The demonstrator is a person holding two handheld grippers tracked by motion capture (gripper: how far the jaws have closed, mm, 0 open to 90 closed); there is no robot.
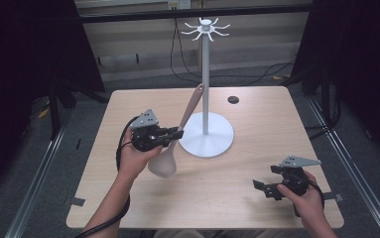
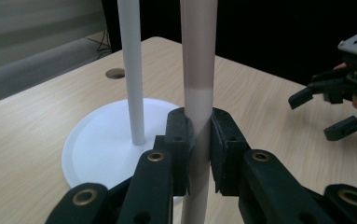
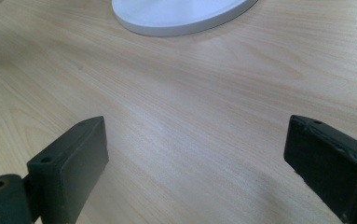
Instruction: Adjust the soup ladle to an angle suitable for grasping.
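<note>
- The light wooden square table (image 1: pixel 257 198) carries everything; a small dark round hole (image 1: pixel 233 99) sits near its far edge.
- The tall white metal hook stand (image 1: pixel 206 79), with a round flat base and a crown of curled hooks at the top, rises at the table's middle, just beside the held tool and to its right in the high view.
- The long spatula with a pinkish-brown handle and a pale cream blade (image 1: pixel 163 161) is tilted, blade down near the table, handle leaning up toward the stand's pole; whether it touches the pole I cannot tell.
- The left gripper (image 2: pixel 199 140) is clamped on the spatula's shaft just below the colour change, held level by a hand that comes in from below.
- The right gripper (image 3: pixel 195 154) rests low near the table's near right corner, well apart, jaws spread wide over bare wood.
</note>
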